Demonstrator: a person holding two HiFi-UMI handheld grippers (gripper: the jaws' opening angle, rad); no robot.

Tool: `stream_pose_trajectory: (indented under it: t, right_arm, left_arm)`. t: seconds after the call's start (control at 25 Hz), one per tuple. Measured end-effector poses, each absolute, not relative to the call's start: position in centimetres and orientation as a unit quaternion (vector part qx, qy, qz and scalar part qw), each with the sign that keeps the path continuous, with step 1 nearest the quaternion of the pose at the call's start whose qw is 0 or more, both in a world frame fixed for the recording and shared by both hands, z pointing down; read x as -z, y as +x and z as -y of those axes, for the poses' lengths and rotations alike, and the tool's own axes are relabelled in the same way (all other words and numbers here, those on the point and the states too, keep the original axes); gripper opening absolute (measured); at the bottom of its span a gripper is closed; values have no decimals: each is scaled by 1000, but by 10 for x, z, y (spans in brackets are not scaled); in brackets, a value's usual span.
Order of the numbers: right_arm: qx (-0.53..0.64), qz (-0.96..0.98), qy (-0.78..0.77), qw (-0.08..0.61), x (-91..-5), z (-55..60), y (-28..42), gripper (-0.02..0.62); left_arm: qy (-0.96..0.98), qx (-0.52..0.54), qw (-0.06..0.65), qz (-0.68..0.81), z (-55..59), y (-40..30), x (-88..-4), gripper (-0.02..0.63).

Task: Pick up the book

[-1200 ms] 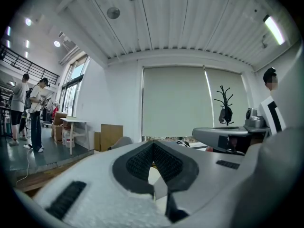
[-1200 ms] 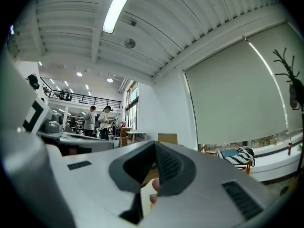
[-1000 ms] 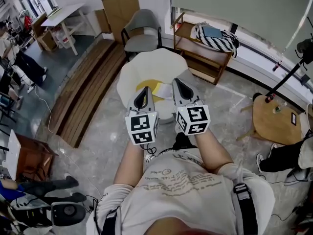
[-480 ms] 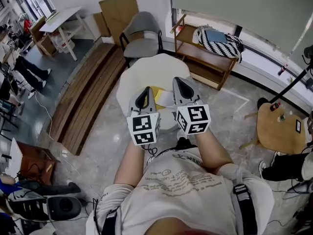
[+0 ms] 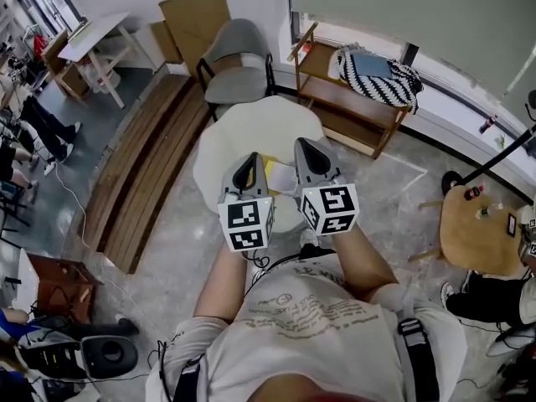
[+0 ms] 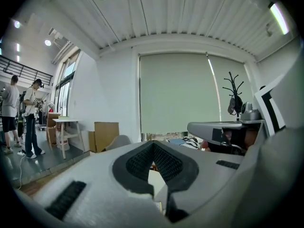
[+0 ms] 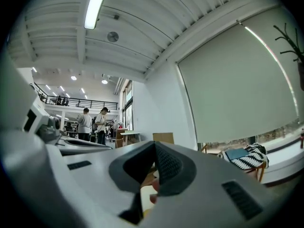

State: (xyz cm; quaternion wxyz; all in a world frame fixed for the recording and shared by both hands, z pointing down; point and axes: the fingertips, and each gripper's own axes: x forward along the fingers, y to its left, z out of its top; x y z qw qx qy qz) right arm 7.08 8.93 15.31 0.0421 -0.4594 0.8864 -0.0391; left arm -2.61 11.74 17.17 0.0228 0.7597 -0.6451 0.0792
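Observation:
A yellow book [image 5: 269, 171] lies on a round white table [image 5: 224, 145], with a white sheet beside it. In the head view both grippers are held side by side above the table's near half. The book shows in the gap between them, lower down. My left gripper [image 5: 248, 159] points towards the table's middle and looks shut and empty. My right gripper [image 5: 301, 146] is shut too, with nothing in it. In the left gripper view the left gripper's [image 6: 153, 144] tips meet, and the right gripper's [image 7: 155, 144] tips meet in the right gripper view.
A grey chair [image 5: 236, 57] stands behind the table. A wooden shelf [image 5: 347, 99] with a striped bag [image 5: 374, 68] is at the back right. A small wooden side table [image 5: 477, 229] stands to the right, wooden slats [image 5: 142, 166] to the left. People stand at the far left.
Both grippers have moved forward together, still shut. The table and book now lie closer beneath them in the head view.

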Motion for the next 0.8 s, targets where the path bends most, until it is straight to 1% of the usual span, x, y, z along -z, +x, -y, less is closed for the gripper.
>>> stream_pose_trajectory:
  t: [0.8]
  right_arm:
    - [87,-904,-419,-1,-179,71,88,25]
  left_arm:
    - [729,-109,70,672,33,-12,-191,17]
